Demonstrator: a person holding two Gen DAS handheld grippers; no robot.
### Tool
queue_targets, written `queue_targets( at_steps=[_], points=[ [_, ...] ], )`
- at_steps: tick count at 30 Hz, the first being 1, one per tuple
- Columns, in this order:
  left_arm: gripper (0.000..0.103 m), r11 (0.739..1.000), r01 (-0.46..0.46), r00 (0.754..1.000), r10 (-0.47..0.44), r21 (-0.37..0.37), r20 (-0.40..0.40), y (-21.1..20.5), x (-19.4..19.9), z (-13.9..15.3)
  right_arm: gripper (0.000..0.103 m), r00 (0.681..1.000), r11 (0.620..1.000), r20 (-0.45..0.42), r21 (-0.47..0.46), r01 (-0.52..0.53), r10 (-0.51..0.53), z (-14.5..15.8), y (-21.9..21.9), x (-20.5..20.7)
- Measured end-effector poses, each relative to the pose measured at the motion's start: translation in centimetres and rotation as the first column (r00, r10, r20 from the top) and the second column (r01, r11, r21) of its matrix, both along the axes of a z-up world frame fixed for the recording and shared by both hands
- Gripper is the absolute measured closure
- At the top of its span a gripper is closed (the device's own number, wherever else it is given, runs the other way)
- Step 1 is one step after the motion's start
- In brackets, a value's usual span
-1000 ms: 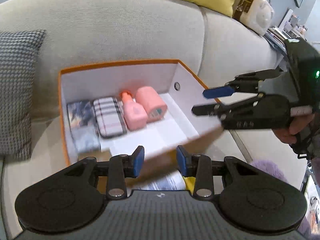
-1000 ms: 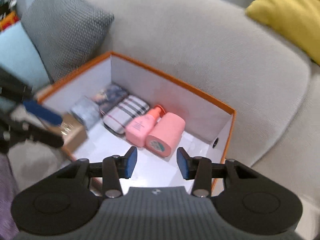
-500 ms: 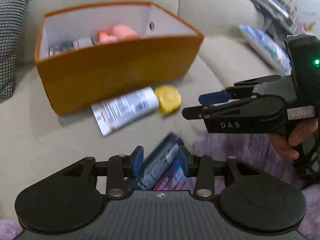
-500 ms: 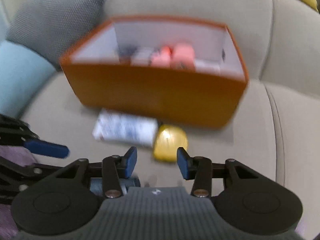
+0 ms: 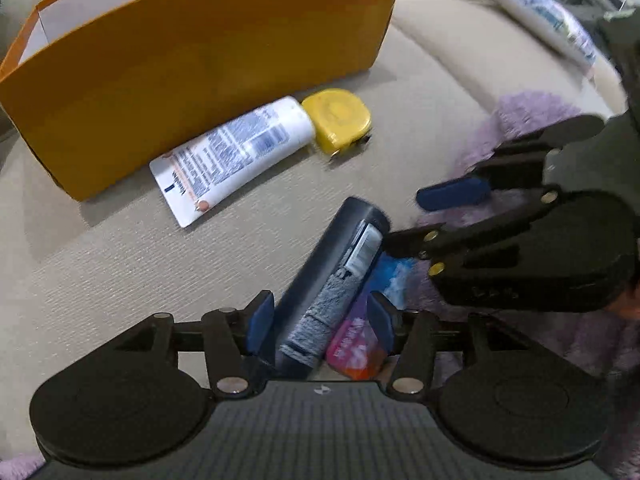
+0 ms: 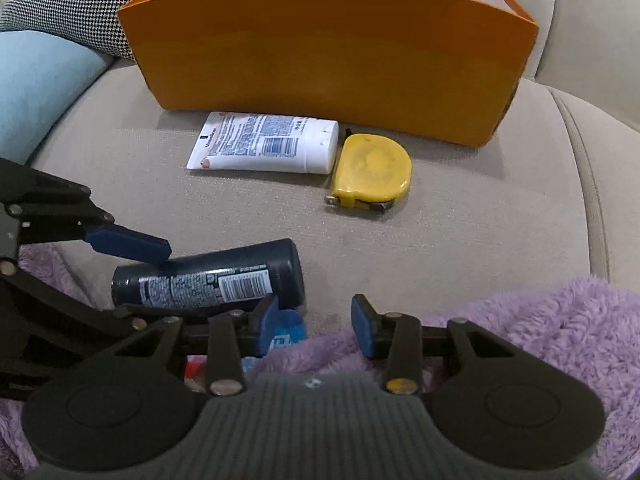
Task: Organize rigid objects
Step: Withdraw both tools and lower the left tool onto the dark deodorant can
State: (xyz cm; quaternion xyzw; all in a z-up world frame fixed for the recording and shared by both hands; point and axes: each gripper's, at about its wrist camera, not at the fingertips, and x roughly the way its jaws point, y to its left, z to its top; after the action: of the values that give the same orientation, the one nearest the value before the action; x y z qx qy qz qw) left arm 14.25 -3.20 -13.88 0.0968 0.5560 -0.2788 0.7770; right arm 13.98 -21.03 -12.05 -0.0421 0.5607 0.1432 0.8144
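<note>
An orange box [image 5: 200,52] [image 6: 332,52] stands on the beige sofa seat. In front of it lie a white tube [image 5: 232,152] [image 6: 264,144] and a yellow tape measure [image 5: 336,118] [image 6: 372,170]. A dark spray can [image 5: 328,284] [image 6: 208,280] lies nearer, on its side, with a pink and blue packet [image 5: 360,336] beside it. My left gripper [image 5: 316,320] is open and low, with the can and packet between its fingers. My right gripper [image 6: 314,324] is open and empty, just right of the can's end.
A fluffy purple blanket [image 6: 540,328] [image 5: 528,116] covers the seat's near right. A houndstooth cushion [image 6: 80,0] and a light blue cushion [image 6: 36,84] sit at the left. A white and blue pillow [image 5: 536,12] lies at the far right.
Both grippers have dropped from above the box's inside to low over the seat in front of it. The left gripper's open fingers now straddle the dark can.
</note>
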Motion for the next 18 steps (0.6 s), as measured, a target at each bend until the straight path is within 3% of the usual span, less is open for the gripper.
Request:
queue_targets(
  at_steps=[3, 9, 18],
  points=[
    [0.045, 0.999, -0.002, 1.000, 0.002, 0.032, -0.002, -0.1, 0.2, -0.9, 0.060, 1.000, 1.000, -0.003, 0.001, 0.000, 0.000, -0.3, 0.2, 0.4],
    [0.054, 0.999, -0.033, 0.999, 0.032, -0.023, -0.028, 0.3, 0.6, -1.3, 0.061, 1.000, 1.000, 0.001, -0.001, -0.007, 0.007, -0.5, 0.8, 1.0],
    [0.058, 0.975, -0.202, 0.979, 0.198, -0.088, -0.058, 3.5, 0.8, -0.6, 0.062, 0.999, 1.000, 0.034, 0.014, -0.027, 0.027, -0.1, 1.4, 1.7]
  ],
)
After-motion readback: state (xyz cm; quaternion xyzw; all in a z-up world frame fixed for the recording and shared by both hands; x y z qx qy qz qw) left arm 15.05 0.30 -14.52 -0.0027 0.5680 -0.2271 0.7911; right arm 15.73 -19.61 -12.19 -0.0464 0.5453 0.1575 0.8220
